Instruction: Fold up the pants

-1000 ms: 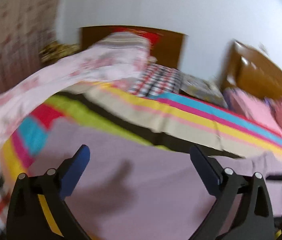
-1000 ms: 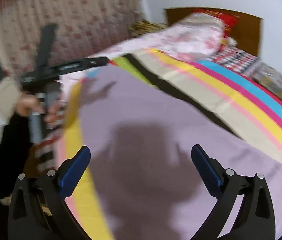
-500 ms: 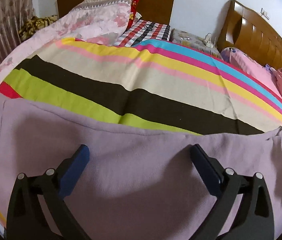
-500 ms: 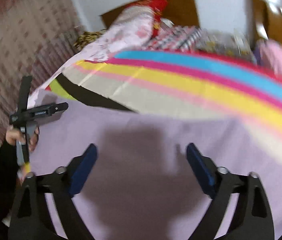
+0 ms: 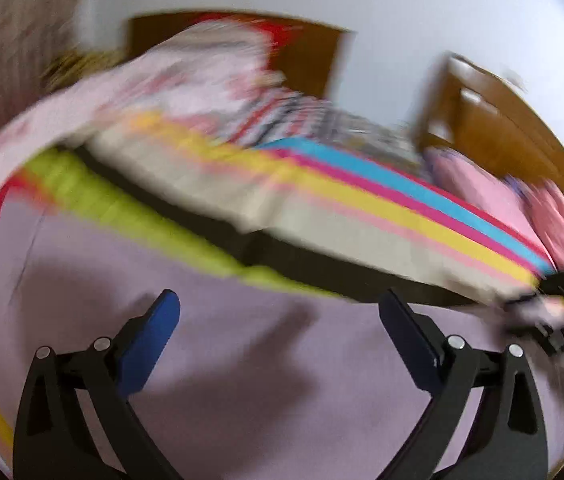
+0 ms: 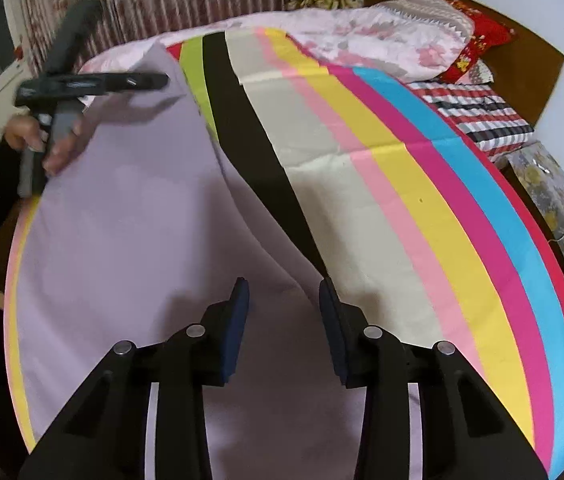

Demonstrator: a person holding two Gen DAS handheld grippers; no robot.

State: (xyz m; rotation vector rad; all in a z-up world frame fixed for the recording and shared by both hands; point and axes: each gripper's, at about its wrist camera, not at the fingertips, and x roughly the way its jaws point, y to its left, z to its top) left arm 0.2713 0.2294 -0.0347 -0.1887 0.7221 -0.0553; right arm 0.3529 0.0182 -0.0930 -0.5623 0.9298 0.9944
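The lilac pants (image 6: 129, 216) lie spread flat on the striped bedspread (image 6: 422, 208); they also fill the lower part of the blurred left wrist view (image 5: 265, 360). My left gripper (image 5: 279, 320) is open and empty above the pants; it also shows in the right wrist view (image 6: 153, 80), held over the far end of the pants. My right gripper (image 6: 284, 296) hovers over the pants' edge beside the black stripe, its jaws partly closed with a gap between them, nothing held. It appears blurred at the right edge of the left wrist view (image 5: 550, 320).
A pink floral quilt (image 6: 362, 32), a red pillow (image 6: 478, 48) and a checked cloth (image 6: 478, 116) lie at the head of the bed by the wooden headboard (image 6: 530, 60). A curtain (image 6: 161, 0) hangs on the left. A second bed (image 5: 494, 128) stands on the right.
The right gripper's jaws have narrowed from wide open to a small gap and it has moved to the pants' edge. The left gripper has swung, blurring its view, and stays open.
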